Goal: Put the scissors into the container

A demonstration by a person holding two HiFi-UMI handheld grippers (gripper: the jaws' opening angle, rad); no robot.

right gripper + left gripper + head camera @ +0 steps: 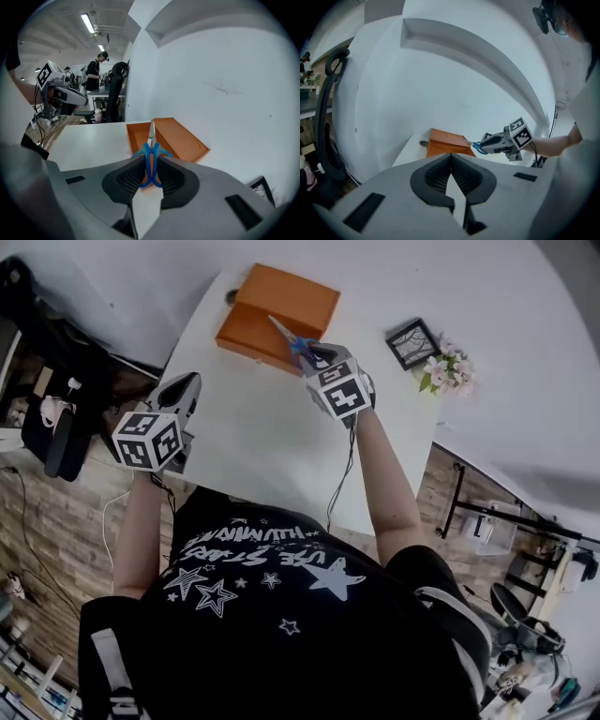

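Note:
Blue-handled scissors point(151, 157) are clamped by their handles in my right gripper point(150, 174), blades pointing forward over the near edge of the orange container point(173, 137). In the head view the scissors point(289, 337) hang above the orange container point(281, 306) at the table's far side, with the right gripper point(319, 357) just behind them. My left gripper point(183, 390) sits at the table's left edge, jaws closed on nothing; its view shows the left gripper point(451, 169) aimed toward the container point(447, 143) and the scissors point(474, 144).
A small black picture frame point(412, 343) and pink flowers point(448, 373) lie on the white table point(272, 442) to the right. A black office chair point(323, 122) stands left of the table. A person point(93, 72) stands far off at desks.

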